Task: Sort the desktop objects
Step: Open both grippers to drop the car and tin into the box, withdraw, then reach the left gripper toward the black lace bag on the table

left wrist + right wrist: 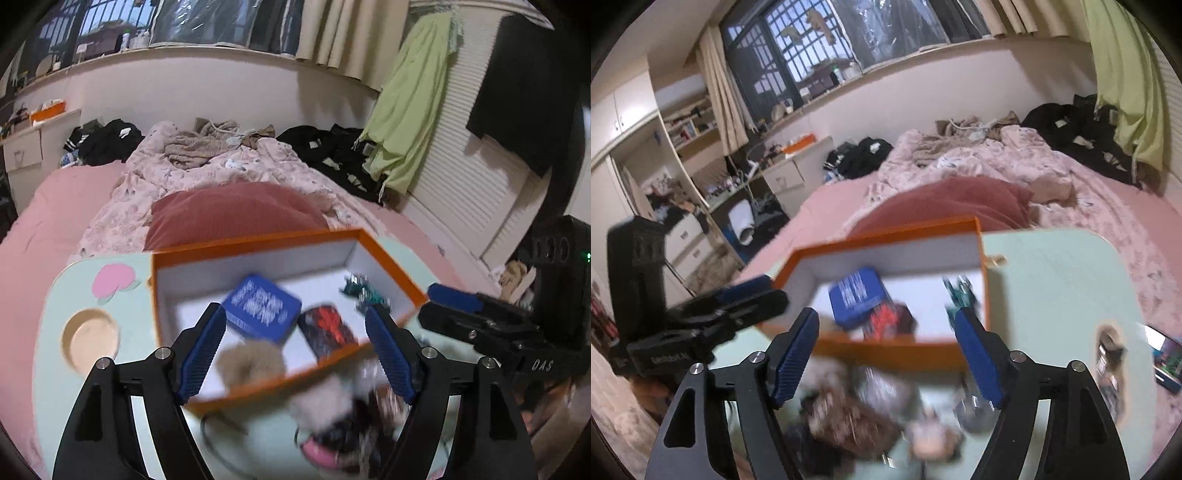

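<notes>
Worktop: a pale mint-green lap worktop (62, 295) with rounded corners, a pink peach picture and a round recessed cup holder (90, 338), standing on a bed with a pink sheet (33, 236).
Box: a shallow orange-rimmed cardboard box with a white inside (258, 242) lies on the worktop, open at the top.
In the box: a blue rectangular tin with white print (262, 306), tilted; just beside it a dark flat packet with red print (327, 328); a beige fluffy ball (251, 360) near the front wall; a small teal and silver piece (358, 290) toward the far right corner, too blurred to name.
Loose pile: a blurred heap of small things (857, 413) lies on the worktop in front of the box, brown, grey and pink; single items cannot be told.
Left gripper: the left gripper (295, 349) hovers over the box's front edge, its blue ribbed fingers (201, 350) spread wide, nothing pressed between them.
Right gripper: the right gripper (886, 350) points at the same front edge above the pile, its blue fingers (979, 358) likewise wide apart and gripping nothing.
Each other: each gripper shows at the edge of the other's view, close alongside.
Behind: a dark red cushion (229, 212), a crumpled pink floral quilt (236, 166) and dark clothes (332, 151) lie on the bed.
</notes>
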